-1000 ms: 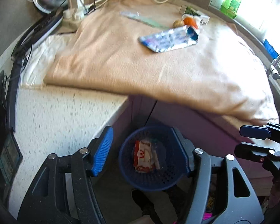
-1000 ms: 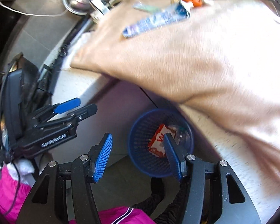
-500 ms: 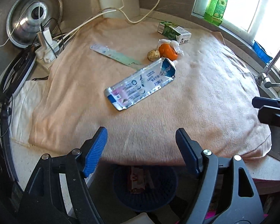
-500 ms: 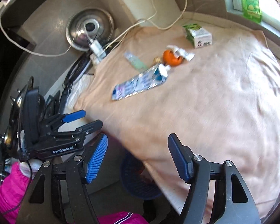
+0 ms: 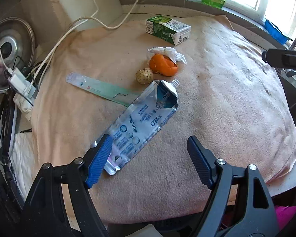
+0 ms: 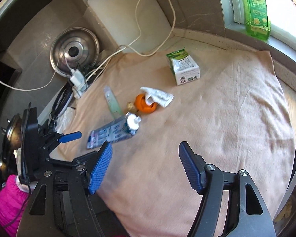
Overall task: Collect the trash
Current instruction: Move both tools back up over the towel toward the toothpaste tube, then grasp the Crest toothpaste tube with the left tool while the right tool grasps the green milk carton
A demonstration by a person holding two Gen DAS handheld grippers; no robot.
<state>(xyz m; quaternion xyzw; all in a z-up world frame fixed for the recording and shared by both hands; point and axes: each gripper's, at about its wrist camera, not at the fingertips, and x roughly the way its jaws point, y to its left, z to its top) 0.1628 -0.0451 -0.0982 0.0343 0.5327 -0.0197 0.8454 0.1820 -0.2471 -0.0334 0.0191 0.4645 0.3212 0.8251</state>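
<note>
On a beige towel (image 5: 217, 102) lie a flattened silver-blue toothpaste tube (image 5: 140, 122) (image 6: 114, 131), a thin green wrapper (image 5: 100, 87) (image 6: 112, 102), a small brown nut-like piece (image 5: 144, 76), orange peel (image 5: 163, 67) (image 6: 145, 105), a crumpled white tissue (image 5: 167, 52) (image 6: 157, 96) and a green-white carton (image 5: 167, 29) (image 6: 184, 67). My left gripper (image 5: 150, 160) is open and empty, its left finger at the tube's near end. My right gripper (image 6: 146, 167) is open and empty over the towel's near part.
A steel pot lid (image 6: 75, 49) leans at the back left beside chargers and white cables (image 5: 21, 81). A green bottle (image 6: 257, 9) stands on the window sill. A white board (image 6: 128, 19) leans on the wall. A sink edge (image 5: 292, 90) lies right.
Both grippers have risen from the blue basket below the counter edge and moved forward over the towel. The basket has dropped out of view. The trash items are now closer.
</note>
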